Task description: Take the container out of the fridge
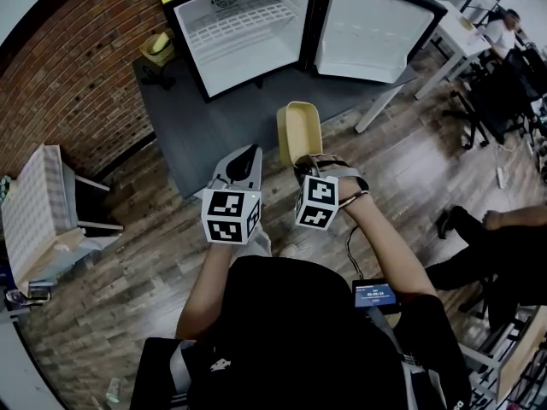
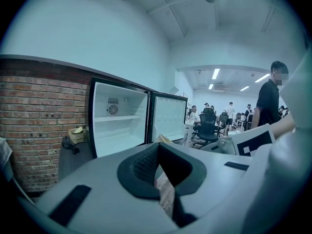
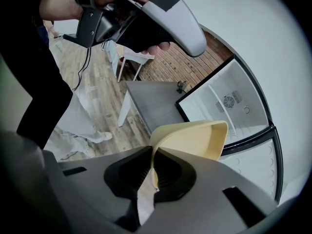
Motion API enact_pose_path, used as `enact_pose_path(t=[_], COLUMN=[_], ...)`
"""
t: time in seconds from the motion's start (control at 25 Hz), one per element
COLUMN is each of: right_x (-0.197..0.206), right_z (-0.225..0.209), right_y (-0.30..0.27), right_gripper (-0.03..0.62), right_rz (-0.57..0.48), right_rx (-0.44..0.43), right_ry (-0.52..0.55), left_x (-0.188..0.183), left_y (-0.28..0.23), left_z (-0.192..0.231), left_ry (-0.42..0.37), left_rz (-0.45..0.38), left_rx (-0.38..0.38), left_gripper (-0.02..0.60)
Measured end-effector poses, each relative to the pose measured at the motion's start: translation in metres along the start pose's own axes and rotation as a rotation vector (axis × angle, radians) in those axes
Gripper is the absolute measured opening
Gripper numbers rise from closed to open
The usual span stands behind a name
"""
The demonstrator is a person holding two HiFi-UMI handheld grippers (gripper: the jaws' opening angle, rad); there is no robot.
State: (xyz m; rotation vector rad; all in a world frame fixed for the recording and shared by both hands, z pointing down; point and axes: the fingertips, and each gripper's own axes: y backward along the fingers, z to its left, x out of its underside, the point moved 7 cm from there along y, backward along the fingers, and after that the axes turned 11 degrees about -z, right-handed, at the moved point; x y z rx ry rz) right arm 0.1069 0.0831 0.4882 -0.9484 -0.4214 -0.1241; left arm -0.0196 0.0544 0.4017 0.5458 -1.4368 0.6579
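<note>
Right gripper: jaws clamped on yellow container wall | left gripper: jaws closed, empty | fridge: door open, well apart

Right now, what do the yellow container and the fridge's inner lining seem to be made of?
Container: probably plastic, pale yellow, smooth and matte; thin moulded wall, rounded corners. Fridge lining: likely moulded plastic, white, faintly glossy; seamless rounded walls.

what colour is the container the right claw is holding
Pale yellow; the container shows best in the right gripper view.
</note>
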Motion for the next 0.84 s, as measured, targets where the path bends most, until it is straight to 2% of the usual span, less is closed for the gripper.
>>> enact_pose_path(t=[0.32, 0.84], right_x=[-0.0040, -0.0048], right_z=[0.0035, 0.0053], right_y=[0.0021, -0.0059], right_gripper=[0.049, 0.049], right_rz=[0.008, 0.021], right_rx=[0.007, 0.007], right_ry=[0.014, 0.005], left_x=[-0.0026, 0.0037], left_y=[0.0056, 0.0050], left_z=[-0.0027, 0.0060], left_ry=[-0.022, -0.016], left_rz=[-0.003, 0.014], left_rx=[0.004, 0.008], left_gripper=[0.014, 0.014])
